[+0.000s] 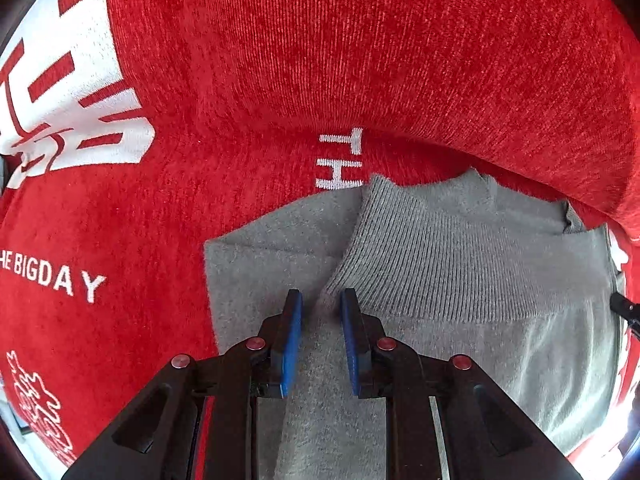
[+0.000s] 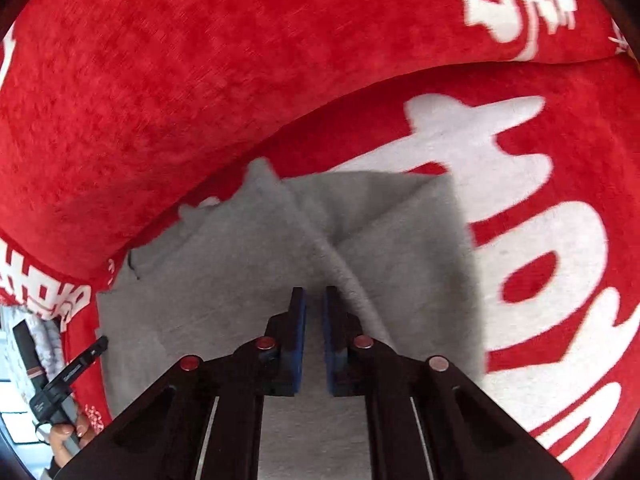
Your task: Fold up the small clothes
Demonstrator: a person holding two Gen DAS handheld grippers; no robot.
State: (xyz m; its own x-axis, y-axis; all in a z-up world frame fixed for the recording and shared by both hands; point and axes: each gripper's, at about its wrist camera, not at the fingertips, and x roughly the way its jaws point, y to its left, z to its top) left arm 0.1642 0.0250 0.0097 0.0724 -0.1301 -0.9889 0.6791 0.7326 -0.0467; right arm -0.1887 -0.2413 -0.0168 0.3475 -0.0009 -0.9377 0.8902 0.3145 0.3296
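A small grey knit garment (image 1: 460, 288) lies on a red cover with white lettering (image 1: 280, 60). A ribbed sleeve or hem is folded across it. My left gripper (image 1: 321, 300) hovers over the garment's left part, jaws slightly apart with a fold edge between the blue pads; no cloth looks pinched. In the right wrist view the same grey garment (image 2: 224, 280) shows a raised fold running toward my right gripper (image 2: 315, 296), whose jaws stand narrowly apart just left of that fold, holding nothing I can see.
A red cushion back (image 2: 140, 80) rises behind the garment. The left gripper's handle and the hand on it (image 2: 60, 392) show at the right wrist view's lower left edge. White floor shows past the cover's edge there.
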